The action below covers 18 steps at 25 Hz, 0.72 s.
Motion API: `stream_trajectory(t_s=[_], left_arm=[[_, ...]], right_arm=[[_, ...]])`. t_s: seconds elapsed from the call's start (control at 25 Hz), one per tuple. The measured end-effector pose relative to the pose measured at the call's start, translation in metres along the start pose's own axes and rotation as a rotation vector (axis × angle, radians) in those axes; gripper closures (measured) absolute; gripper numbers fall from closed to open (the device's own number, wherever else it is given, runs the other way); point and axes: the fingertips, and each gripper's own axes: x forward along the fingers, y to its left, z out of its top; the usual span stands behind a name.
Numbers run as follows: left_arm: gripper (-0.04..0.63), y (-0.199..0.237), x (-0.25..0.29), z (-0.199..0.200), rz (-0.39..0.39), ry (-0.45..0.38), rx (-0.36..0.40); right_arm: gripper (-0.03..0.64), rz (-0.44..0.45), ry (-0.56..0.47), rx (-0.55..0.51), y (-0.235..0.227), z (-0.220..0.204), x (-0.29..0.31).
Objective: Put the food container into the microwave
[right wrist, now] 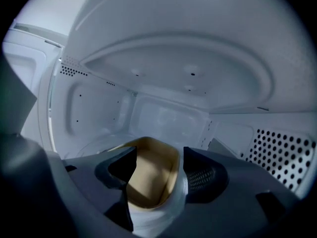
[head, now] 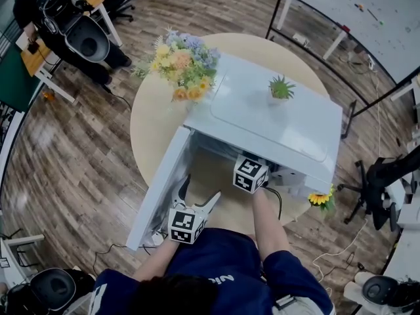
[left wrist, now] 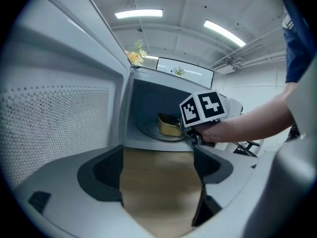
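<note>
Sitting inside microwave (head: 275, 120), food container (right wrist: 148, 180) lies loose between right gripper's (right wrist: 158, 163) wide-open jaws; left gripper (left wrist: 158, 162) open, empty, by door (head: 157, 192) at counter's (head: 147, 120) near edge.

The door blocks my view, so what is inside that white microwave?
A tan food container sits on the round turntable plate, between the right gripper's open jaws. The jaws hide its lower sides and base.
</note>
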Motion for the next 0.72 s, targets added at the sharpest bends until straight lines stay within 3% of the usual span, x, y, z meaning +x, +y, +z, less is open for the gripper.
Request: stream_trajectory(t_s=[0.72], left_arm=[[0.166, 0.01, -0.013, -0.006, 0.049, -0.03, -0.024]], right_arm=[[0.325, 0.126, -0.001, 0.047, 0.012, -0.004, -0.075]])
